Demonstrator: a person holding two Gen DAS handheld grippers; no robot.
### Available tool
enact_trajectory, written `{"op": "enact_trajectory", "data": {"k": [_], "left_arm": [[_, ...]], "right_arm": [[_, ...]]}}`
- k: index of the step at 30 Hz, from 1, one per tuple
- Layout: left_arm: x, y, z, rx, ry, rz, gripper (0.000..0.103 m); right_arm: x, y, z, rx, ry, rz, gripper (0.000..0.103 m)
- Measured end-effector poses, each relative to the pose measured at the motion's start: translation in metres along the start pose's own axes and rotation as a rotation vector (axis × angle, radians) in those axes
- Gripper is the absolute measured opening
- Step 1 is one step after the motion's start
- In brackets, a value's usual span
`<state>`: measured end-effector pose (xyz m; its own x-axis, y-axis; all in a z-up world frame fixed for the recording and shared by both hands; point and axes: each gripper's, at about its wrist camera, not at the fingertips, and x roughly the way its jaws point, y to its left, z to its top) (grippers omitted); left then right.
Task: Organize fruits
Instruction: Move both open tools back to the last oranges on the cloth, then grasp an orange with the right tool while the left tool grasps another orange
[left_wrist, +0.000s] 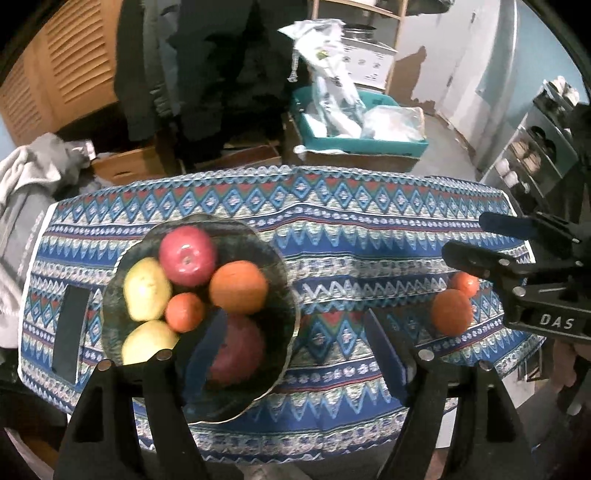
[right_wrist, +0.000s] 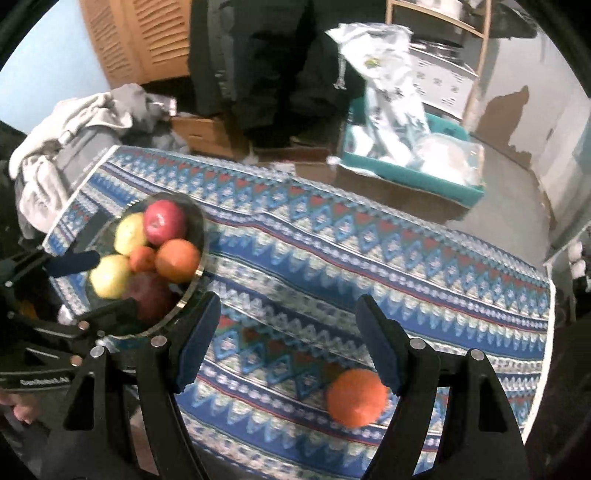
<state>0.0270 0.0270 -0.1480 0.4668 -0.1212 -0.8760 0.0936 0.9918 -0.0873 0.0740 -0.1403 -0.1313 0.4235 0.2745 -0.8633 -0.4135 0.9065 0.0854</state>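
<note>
While my left gripper (left_wrist: 291, 354) hangs over the near side of the bowl (left_wrist: 110, 295), jaws wide open and gripping nothing, I see six fruits inside: a red apple (left_wrist: 187, 255) at the far side, an orange (left_wrist: 238, 286) to its right, a small tangerine (left_wrist: 184, 312) in the middle, two pears (left_wrist: 147, 289) on the left, and a second apple (left_wrist: 238, 350) nearest me, partly behind my left finger (left_wrist: 207, 354). The bowl sits on the left part of the tabletop (left_wrist: 332, 236), which has a blue patterned cloth.

My right gripper (right_wrist: 288, 343) is over the right half of the tabletop (right_wrist: 369, 251), jaws also open, empty. A loose orange (right_wrist: 356, 397) lies on the cloth just beside the right finger's pad (right_wrist: 380, 354); can't tell if they touch. From the left cam, this orange (left_wrist: 452, 312) has a smaller one (left_wrist: 464, 284) just behind it, approx touching, both well apart from the bowl. In the right cam that smaller fruit is hidden.
</note>
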Motion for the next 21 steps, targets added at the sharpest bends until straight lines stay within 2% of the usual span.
{"op": "enact_trajectory", "data": {"k": [11, 15, 21], "left_arm": [[0.024, -0.042, 0.017, 0.066, 0.03, -0.036, 0.078], [0.035, -0.061, 0.022, 0.103, 0.037, -0.053, 0.082], [0.062, -0.084, 0.024, 0.144, 0.083, -0.065, 0.082]], "right_arm": [[0.008, -0.063, -0.028, 0.106, 0.044, -0.045, 0.077], [0.015, -0.084, -0.038, 0.147, 0.07, -0.06, 0.077], [0.034, -0.111, -0.056, 0.201, 0.128, -0.076, 0.077]]}}
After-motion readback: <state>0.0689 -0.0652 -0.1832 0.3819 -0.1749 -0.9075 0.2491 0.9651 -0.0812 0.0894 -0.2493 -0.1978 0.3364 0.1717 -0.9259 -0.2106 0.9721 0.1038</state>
